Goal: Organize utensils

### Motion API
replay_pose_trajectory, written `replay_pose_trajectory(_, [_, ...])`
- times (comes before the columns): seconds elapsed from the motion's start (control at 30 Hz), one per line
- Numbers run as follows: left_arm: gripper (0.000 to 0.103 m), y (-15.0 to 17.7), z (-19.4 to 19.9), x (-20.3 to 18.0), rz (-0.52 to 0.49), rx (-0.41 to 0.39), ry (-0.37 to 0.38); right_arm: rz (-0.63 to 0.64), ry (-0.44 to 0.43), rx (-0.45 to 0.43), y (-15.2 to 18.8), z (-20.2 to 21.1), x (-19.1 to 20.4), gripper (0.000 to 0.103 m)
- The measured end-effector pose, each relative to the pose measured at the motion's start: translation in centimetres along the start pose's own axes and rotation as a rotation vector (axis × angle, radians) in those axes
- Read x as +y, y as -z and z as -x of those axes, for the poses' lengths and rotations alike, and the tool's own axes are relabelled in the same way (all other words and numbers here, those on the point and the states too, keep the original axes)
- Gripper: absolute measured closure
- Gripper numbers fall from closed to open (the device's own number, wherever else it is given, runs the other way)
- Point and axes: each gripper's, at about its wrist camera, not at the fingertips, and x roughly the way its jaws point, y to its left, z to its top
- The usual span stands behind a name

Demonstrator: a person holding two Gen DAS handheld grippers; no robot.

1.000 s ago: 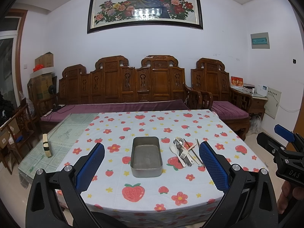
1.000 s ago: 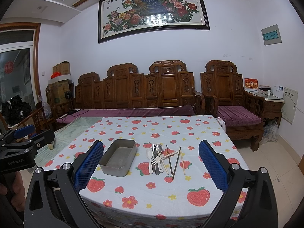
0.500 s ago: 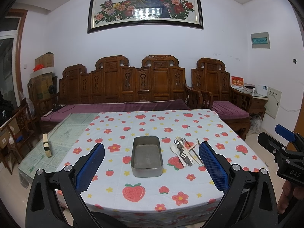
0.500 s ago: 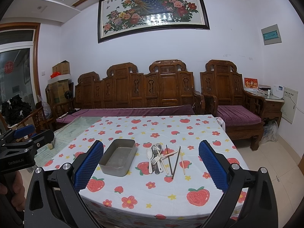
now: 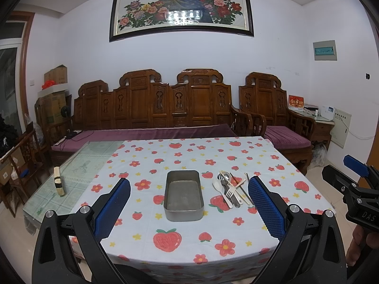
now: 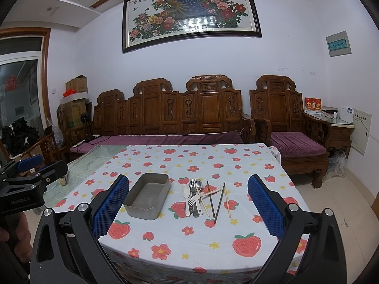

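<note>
An empty metal tin (image 5: pixel 183 195) sits mid-table; it also shows in the right wrist view (image 6: pixel 148 196). Right of it lies a pile of utensils (image 5: pixel 231 189), with spoons, forks and chopsticks, also in the right wrist view (image 6: pixel 203 197). My left gripper (image 5: pixel 189 209) is open and empty, held back from the table's near edge in front of the tin. My right gripper (image 6: pixel 188 209) is open and empty, also short of the near edge, facing the utensils. Each gripper shows at the edge of the other's view: the right one (image 5: pixel 355 189) and the left one (image 6: pixel 30 177).
The table wears a strawberry-print cloth (image 5: pixel 189 232); its left part is bare glass (image 5: pixel 78 172) with a small upright block (image 5: pixel 58 181). A carved wooden sofa (image 5: pixel 165 108) and armchair (image 5: pixel 279 118) stand behind the table. Boxes are stacked at the far left.
Almost nothing differs; both grippers hold nearly still and stay open, and the tin and utensils lie as before.
</note>
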Motion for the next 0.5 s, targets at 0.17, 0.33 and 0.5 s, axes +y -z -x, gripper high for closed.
replay_pose_trajectory(0.17, [0.006,0.00,0.00,0.00,0.000,0.000,0.000,0.001,0.000,-0.001,-0.05,0.03,0.03,0.003])
replay_pose_trajectory(0.33, [0.006,0.00,0.00,0.01,0.000,0.000,0.001,0.001,0.000,0.000,-0.08,0.12,0.08,0.003])
replay_pose_trajectory(0.5, [0.006,0.00,0.00,0.00,0.000,-0.001,0.001,0.002,0.000,0.000,-0.10,0.20,0.12,0.003])
